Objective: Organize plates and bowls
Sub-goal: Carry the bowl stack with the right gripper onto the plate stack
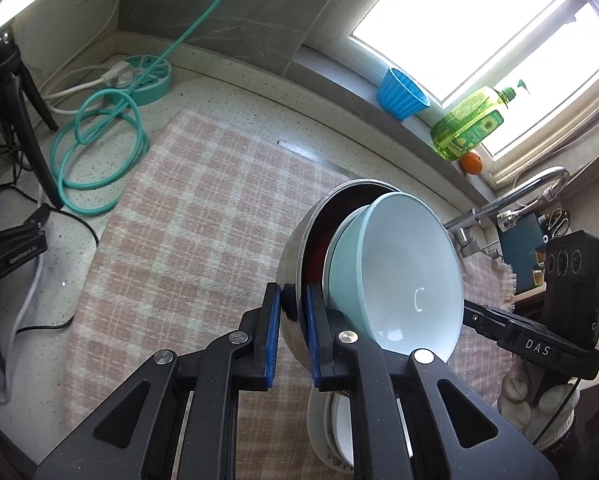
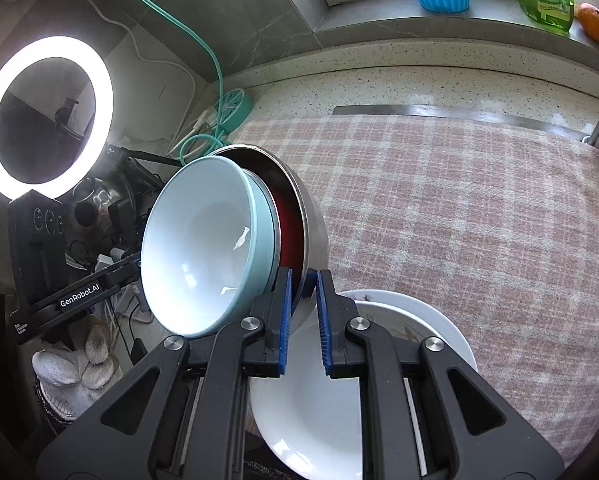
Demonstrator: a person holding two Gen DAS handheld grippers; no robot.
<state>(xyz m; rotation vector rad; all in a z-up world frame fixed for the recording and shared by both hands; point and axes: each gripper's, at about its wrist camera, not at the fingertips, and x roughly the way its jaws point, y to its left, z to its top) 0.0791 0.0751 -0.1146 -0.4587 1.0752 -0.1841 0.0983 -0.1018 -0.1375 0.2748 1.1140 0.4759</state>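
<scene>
A steel bowl with a red inside holds a nested pale blue bowl; both are tilted and lifted above the checked cloth. My left gripper is shut on the steel bowl's rim. My right gripper is shut on the same steel bowl at its opposite rim, the pale blue bowl to its left. White plates are stacked on the cloth right under the right gripper, and show below the left gripper.
The pink checked cloth covers the counter. A teal hose, socket hub and tripod lie at the far left. A blue cup, soap bottle and orange stand on the sill; a tap is right. A ring light glows.
</scene>
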